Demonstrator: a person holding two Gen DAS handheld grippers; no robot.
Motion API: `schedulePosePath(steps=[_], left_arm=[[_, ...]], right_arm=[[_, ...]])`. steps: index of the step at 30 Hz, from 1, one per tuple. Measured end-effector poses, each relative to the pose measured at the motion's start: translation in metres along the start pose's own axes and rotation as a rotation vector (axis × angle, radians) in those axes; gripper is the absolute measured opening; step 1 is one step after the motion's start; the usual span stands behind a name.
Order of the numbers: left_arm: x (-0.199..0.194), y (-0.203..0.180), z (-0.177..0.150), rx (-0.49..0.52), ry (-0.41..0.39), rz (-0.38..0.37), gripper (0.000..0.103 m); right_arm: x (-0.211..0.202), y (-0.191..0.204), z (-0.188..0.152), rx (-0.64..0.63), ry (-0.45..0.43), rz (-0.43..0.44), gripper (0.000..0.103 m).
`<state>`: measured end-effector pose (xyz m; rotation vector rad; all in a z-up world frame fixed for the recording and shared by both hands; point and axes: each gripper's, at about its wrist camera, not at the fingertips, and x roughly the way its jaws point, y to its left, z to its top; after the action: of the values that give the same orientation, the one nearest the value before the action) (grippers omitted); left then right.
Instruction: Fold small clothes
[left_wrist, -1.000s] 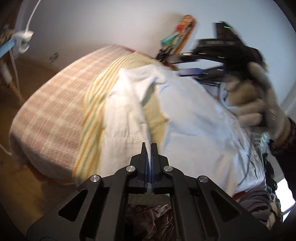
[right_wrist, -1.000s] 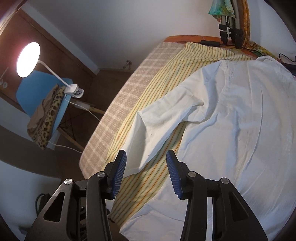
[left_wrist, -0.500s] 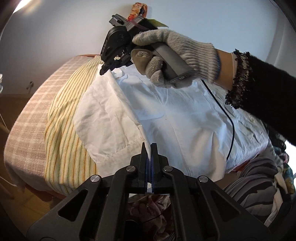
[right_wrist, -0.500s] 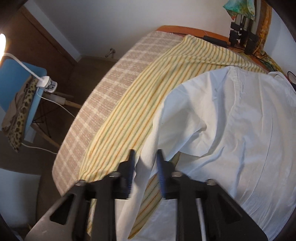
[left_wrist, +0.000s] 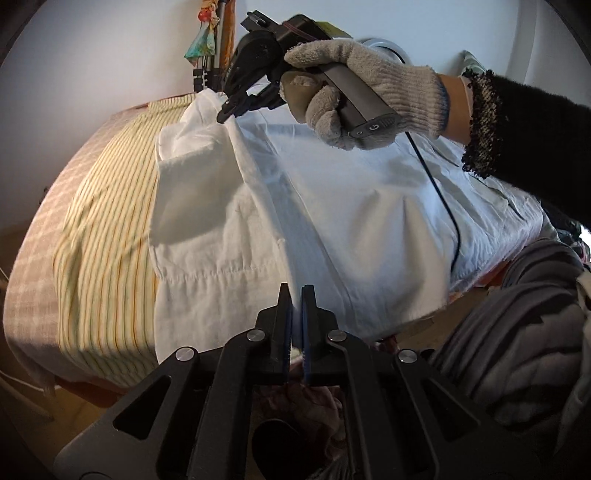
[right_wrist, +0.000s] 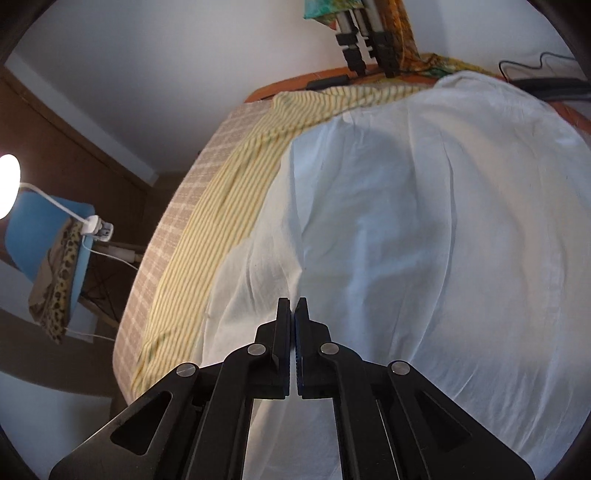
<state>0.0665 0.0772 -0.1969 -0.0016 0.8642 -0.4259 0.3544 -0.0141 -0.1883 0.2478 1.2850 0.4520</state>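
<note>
A white shirt (left_wrist: 351, 206) lies spread over the yellow striped cloth (left_wrist: 107, 221) on the table. My left gripper (left_wrist: 296, 291) is shut on the shirt's near left edge. My right gripper (left_wrist: 229, 109), held by a gloved hand, is shut on the same edge farther back, near the shoulder. Between the two grips the edge is lifted into a raised ridge, with the sleeve (left_wrist: 188, 184) hanging to its left. In the right wrist view the right gripper (right_wrist: 293, 304) pinches the white shirt (right_wrist: 424, 221), which fills the right of the frame.
A checked beige cloth (right_wrist: 177, 229) covers the table's left side under the striped one. A blue chair (right_wrist: 44, 229) with leopard fabric and a lamp stand left. Tripod legs (right_wrist: 365, 33) stand at the far edge. Grey striped clothes (left_wrist: 524, 325) lie at the near right.
My right gripper has closed on the shirt's edge near the shoulder and lifted it. My left gripper stays shut on the near edge, and the ridge between them has risen.
</note>
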Motion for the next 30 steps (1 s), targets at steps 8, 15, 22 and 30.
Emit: schedulePosePath(steps=[8,15,22,30], left_arm=[[-0.051,0.021,-0.023,-0.139,-0.046,0.023,0.023],[-0.042,0.066,-0.023,-0.318,-0.069,0.096,0.023],[-0.009,0.079,-0.024,-0.401,-0.036,0.057,0.046],[-0.009,0.079,-0.029,-0.443,-0.083,0.049,0.024]], right_arm=[[-0.047,0.009,-0.032,-0.092,0.010,-0.050,0.012],[-0.155,0.027,-0.080,-0.232,-0.084,0.008,0.022],[-0.186,0.048,-0.082,-0.330,-0.179,-0.014,0.033],[-0.111,0.072,-0.040,-0.237,-0.095,0.006,0.057]])
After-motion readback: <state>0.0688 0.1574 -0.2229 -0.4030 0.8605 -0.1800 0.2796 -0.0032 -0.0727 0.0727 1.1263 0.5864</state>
